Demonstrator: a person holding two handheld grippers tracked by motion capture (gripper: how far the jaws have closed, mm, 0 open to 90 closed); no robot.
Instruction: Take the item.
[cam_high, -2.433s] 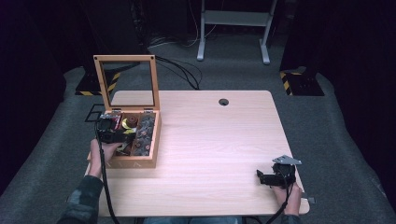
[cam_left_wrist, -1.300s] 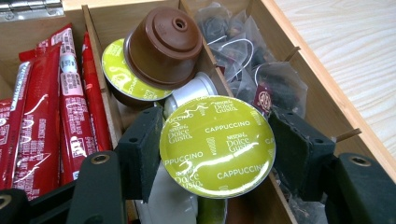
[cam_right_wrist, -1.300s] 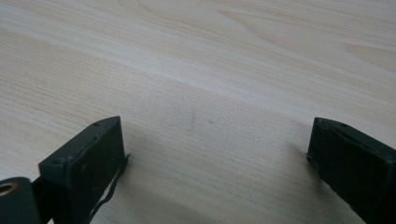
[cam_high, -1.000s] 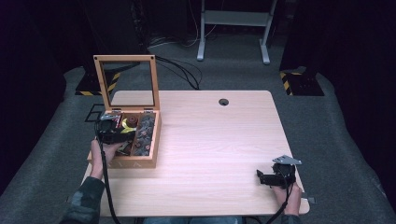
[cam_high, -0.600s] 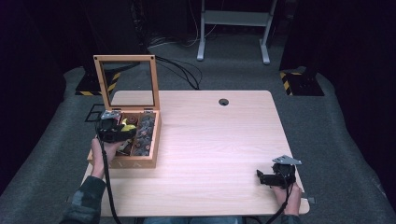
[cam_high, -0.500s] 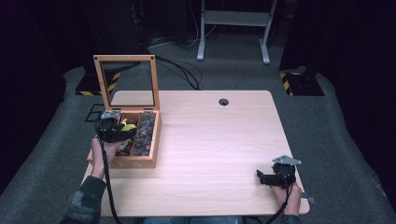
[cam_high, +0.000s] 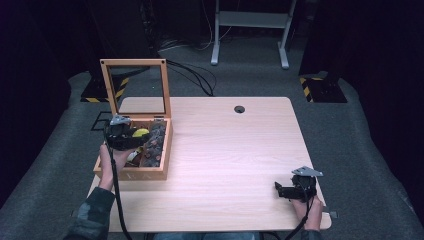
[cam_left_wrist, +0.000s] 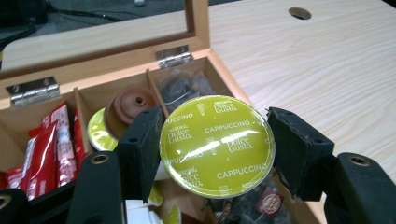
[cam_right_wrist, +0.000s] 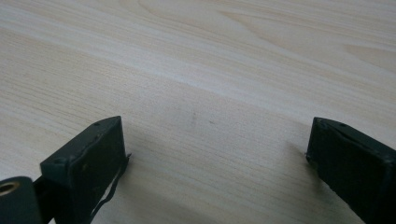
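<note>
High view shows a light wood desk (cam_high: 225, 150) with a wooden box (cam_high: 150, 170) at its 9 o'clock side. The box lid (cam_high: 135, 87) stands straight up, and it has a see-through pane in a wood frame. A hand (cam_high: 111, 157) holds the left tongs (cam_high: 131, 139) over the box. The left tongs pinch a round green pod (cam_high: 140, 133).

Left gripper view shows the green pod (cam_left_wrist: 217, 145) up close. It sits between the two black jaws, and each jaw touches its edge. The shiny top has the words "Cappuccino" and "Nescafe Dolce Gusto" on it. The pod is lifted above the open box (cam_left_wrist: 140, 60). Under it, at 9 o'clock, lie red packets (cam_left_wrist: 46, 149) in one part of the box. Next to them a brown pod (cam_left_wrist: 130, 105) rests on top of another green pod (cam_left_wrist: 97, 135) in the middle part. Dark wrapped things (cam_left_wrist: 180, 91) fill the back part at 12 o'clock, by a silver hinge (cam_left_wrist: 173, 56).

Going on to the middle of the desk, a small round hole (cam_high: 239, 109) sits near the far edge at 12 o'clock.

At 4 o'clock on the desk, the right tongs (cam_high: 281, 190) rest low, held by the other hand (cam_high: 306, 210).

Right gripper view shows the right tongs (cam_right_wrist: 215, 154) spread wide with just bare wood between the jaws.
</note>
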